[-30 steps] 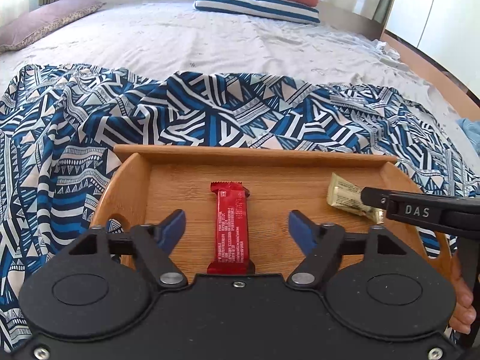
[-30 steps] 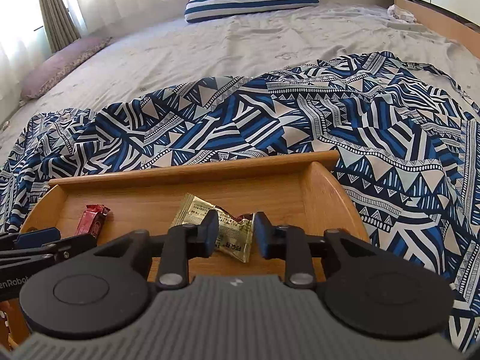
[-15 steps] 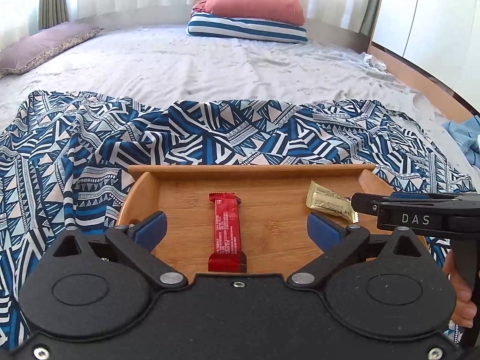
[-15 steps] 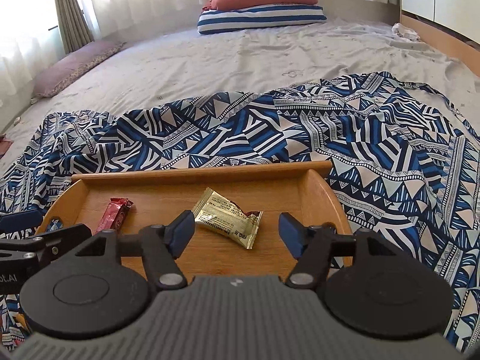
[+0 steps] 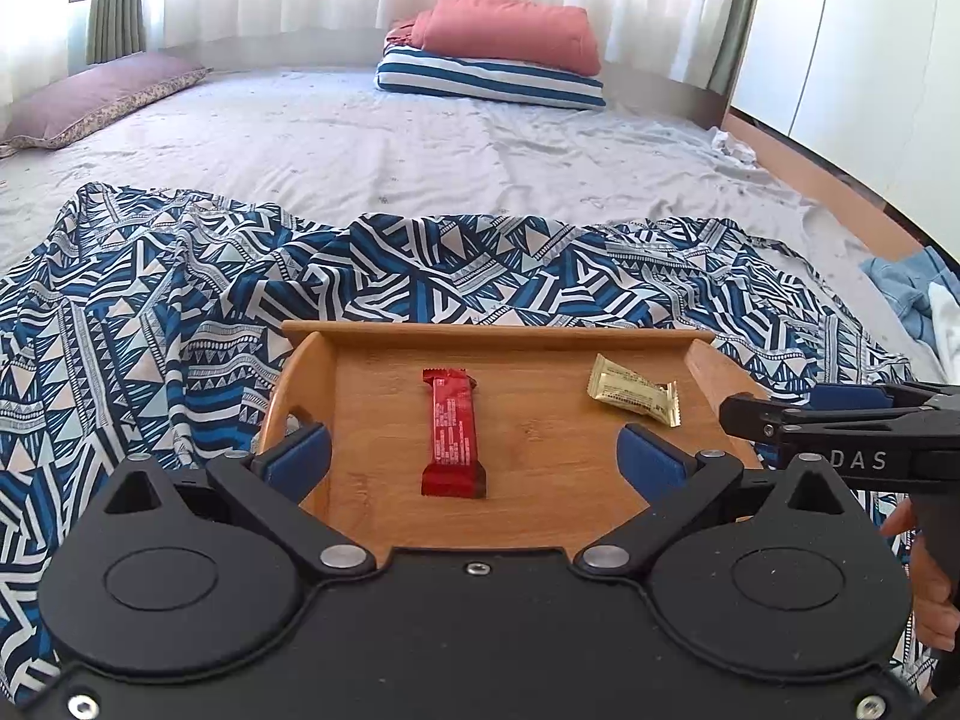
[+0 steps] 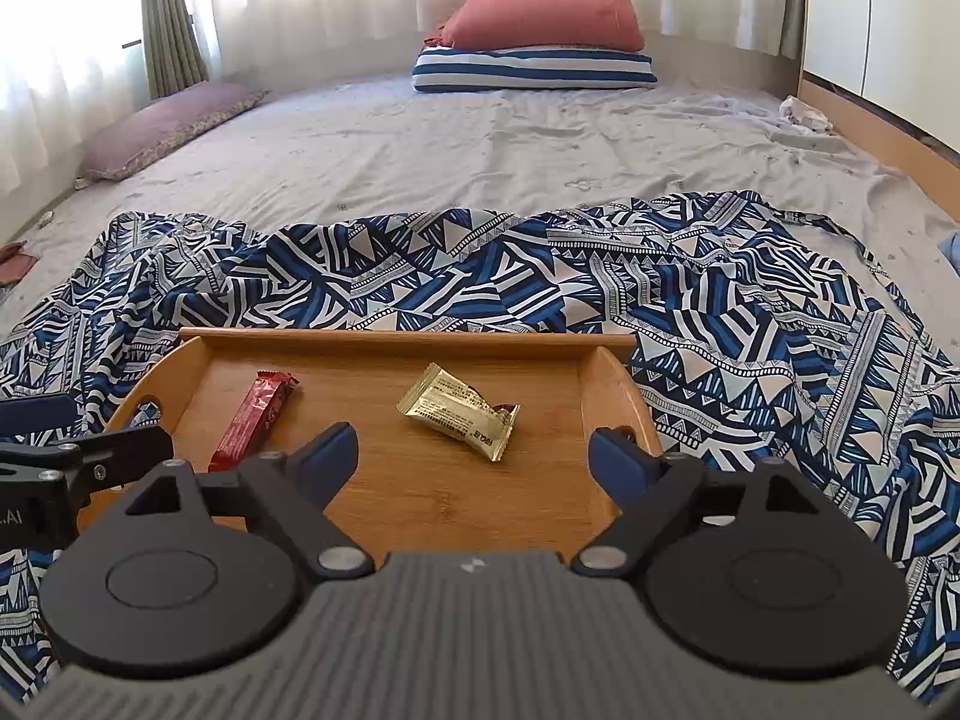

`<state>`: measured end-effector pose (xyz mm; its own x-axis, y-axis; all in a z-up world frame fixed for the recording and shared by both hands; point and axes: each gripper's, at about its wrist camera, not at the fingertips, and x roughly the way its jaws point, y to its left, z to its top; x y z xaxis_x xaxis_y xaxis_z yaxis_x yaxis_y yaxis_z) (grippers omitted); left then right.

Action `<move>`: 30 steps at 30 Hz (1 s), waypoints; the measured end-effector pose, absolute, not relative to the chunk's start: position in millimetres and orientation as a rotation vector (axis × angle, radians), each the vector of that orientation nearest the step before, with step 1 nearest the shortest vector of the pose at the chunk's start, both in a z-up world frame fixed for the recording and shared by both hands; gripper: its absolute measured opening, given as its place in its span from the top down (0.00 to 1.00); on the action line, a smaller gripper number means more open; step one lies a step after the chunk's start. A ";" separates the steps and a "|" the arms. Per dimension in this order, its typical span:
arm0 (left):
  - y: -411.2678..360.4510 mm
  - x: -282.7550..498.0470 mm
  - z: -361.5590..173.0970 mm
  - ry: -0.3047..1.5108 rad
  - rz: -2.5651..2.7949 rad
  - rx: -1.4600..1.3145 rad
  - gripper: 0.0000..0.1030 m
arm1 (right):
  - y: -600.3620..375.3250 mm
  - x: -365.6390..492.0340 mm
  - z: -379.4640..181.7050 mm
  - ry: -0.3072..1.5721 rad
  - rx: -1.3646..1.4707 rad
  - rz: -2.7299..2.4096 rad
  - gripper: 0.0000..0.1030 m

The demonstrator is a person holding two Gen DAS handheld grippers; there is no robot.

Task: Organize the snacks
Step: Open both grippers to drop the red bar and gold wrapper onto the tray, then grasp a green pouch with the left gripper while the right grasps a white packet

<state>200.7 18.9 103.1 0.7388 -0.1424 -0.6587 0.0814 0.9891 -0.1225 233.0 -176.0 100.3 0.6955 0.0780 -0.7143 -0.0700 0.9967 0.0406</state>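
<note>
We hold our left gripper (image 5: 474,456) and right gripper (image 6: 473,456) spread wide, empty. The gripper bodies hide the wooden tray's (image 5: 540,480) near edge; the red bar (image 5: 454,433) and gold packet (image 6: 459,411) lie apart.

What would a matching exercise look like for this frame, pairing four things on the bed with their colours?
Things:
1. snack bar
2. snack packet
3. tray
4. top pillow

Colours:
A. salmon pink
B. gold
C. red
D. light wood brown

Pairs: 1-C, 2-B, 3-D, 4-A
</note>
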 end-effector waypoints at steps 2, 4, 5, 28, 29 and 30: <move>21.3 193.5 103.9 0.728 -0.123 -0.093 0.01 | -176.1 226.1 102.8 0.796 0.006 0.081 0.09; 23.5 185.8 103.6 0.731 -0.119 -0.099 0.01 | -176.3 219.1 104.1 0.794 0.007 0.082 0.08; 25.0 182.1 103.5 0.731 -0.118 -0.102 0.01 | -176.5 215.6 104.3 0.794 0.011 0.080 0.08; 45.5 58.1 58.4 0.731 -0.048 -0.083 0.00 | -152.8 85.0 73.5 0.726 -0.031 0.019 0.02; 44.1 54.7 54.7 0.741 -0.049 -0.072 0.00 | -150.3 81.9 71.9 0.728 -0.044 0.018 0.02; 42.8 52.9 52.3 0.748 -0.048 -0.061 0.00 | -148.3 79.0 70.9 0.729 -0.049 0.014 0.02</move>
<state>52.9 42.8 52.3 0.7321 -0.0655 -0.6780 0.0217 0.9971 -0.0728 79.0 -148.3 70.9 0.7458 -0.0038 -0.6661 -0.0303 0.9988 -0.0396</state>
